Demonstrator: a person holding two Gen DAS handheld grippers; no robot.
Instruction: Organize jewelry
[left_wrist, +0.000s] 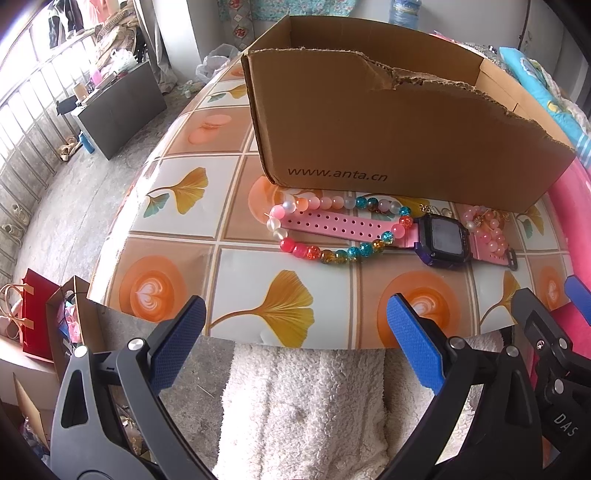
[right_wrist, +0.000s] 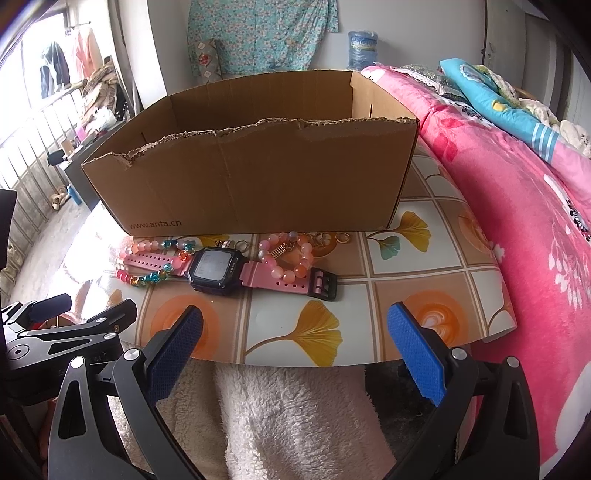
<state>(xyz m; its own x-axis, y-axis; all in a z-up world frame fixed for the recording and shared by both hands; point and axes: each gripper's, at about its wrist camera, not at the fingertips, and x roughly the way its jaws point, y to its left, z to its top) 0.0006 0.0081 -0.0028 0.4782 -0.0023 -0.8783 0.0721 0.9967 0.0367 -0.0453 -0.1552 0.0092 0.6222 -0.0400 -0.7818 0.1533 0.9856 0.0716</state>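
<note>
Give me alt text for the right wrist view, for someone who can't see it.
The open right gripper hovers at the near edge of a tiled-pattern table, holding nothing. Ahead lie a pink-strapped watch, a multicoloured bead bracelet looped around its left strap and a pink bead bracelet over its right, before an open cardboard box.

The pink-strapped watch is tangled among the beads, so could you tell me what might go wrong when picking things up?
1. The multicoloured bead bracelet loops around the pink-strapped watch; lifting either may drag the other.
2. The pink bead bracelet rests on the strap's buckle end, so it could roll off.
3. The tall torn-edged cardboard box wall demands a high lift.
</note>
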